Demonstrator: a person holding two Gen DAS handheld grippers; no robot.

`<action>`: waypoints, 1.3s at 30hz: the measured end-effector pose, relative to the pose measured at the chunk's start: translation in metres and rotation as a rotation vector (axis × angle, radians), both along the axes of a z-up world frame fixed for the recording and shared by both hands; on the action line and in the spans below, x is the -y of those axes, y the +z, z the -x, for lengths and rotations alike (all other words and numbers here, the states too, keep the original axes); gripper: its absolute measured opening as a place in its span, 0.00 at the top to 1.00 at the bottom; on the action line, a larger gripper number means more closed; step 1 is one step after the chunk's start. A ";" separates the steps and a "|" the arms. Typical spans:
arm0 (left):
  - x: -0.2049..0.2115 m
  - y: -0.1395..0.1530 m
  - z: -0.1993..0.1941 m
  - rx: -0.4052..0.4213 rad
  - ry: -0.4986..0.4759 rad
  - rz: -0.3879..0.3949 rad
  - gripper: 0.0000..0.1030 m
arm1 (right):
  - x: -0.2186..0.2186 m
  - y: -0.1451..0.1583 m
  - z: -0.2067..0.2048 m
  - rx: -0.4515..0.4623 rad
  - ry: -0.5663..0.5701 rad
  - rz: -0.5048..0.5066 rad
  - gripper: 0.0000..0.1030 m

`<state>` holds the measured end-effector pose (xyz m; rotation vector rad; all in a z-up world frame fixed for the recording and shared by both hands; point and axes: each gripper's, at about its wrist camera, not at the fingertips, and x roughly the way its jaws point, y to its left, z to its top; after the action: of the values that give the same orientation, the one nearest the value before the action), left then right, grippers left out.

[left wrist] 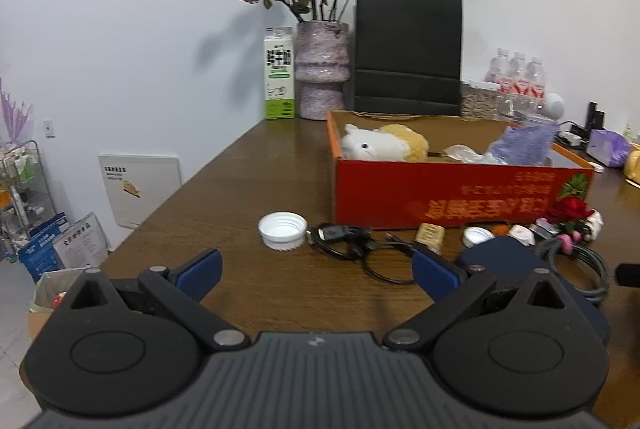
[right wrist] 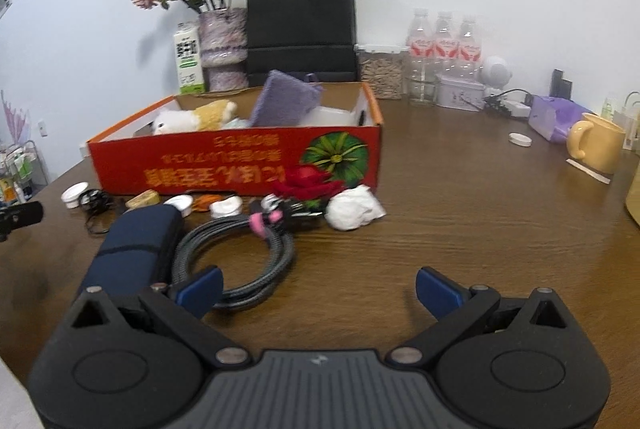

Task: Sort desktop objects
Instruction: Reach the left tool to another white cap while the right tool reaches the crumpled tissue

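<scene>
Two blue pads of the left gripper [left wrist: 316, 275] stand wide apart, holding nothing, near a white cap [left wrist: 282, 230] and black cable [left wrist: 354, 245]; the red box [left wrist: 456, 193] bears upside-down yellow writing, unreadable; right view: the right gripper [right wrist: 318, 291] gapes empty, left pad touching a grey coiled cable [right wrist: 240, 261] beside a navy case [right wrist: 136, 249].

Black paper bag [right wrist: 301, 21] beside vase [right wrist: 222, 49]; milk carton [right wrist: 187, 58]; yellow mug [right wrist: 597, 142].

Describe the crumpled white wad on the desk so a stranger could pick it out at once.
Start at the red cardboard box on the wooden desk. In front of its corner printed with a green leafy emblem lies a red artificial rose, and the crumpled white wad sits just right of that flower. Unlike the small round white caps further left, it is wrinkled and shapeless.
</scene>
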<state>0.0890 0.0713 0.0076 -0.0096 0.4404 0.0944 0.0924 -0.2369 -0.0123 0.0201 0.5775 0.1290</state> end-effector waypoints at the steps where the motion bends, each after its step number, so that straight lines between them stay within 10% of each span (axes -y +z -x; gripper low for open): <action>1: -0.002 0.000 -0.002 0.000 0.008 -0.001 0.00 | 0.003 0.000 -0.002 0.001 -0.009 0.003 0.00; 18: -0.035 -0.007 -0.061 -0.034 0.111 -0.013 0.01 | 0.030 -0.008 -0.064 -0.038 -0.022 0.087 0.03; 24: -0.046 -0.010 -0.082 -0.077 0.099 -0.002 0.15 | 0.031 -0.006 -0.082 -0.056 0.001 0.090 0.09; 32: -0.050 -0.015 -0.095 -0.118 0.062 0.044 0.23 | 0.025 -0.002 -0.100 -0.066 0.081 0.088 0.31; 39: -0.053 -0.018 -0.101 -0.141 0.045 0.077 0.31 | 0.028 -0.007 -0.105 -0.096 0.113 0.017 0.71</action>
<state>0.1898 0.1246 -0.0103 -0.0890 0.5846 0.1230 0.1974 -0.2650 -0.0191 -0.0228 0.6759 0.2340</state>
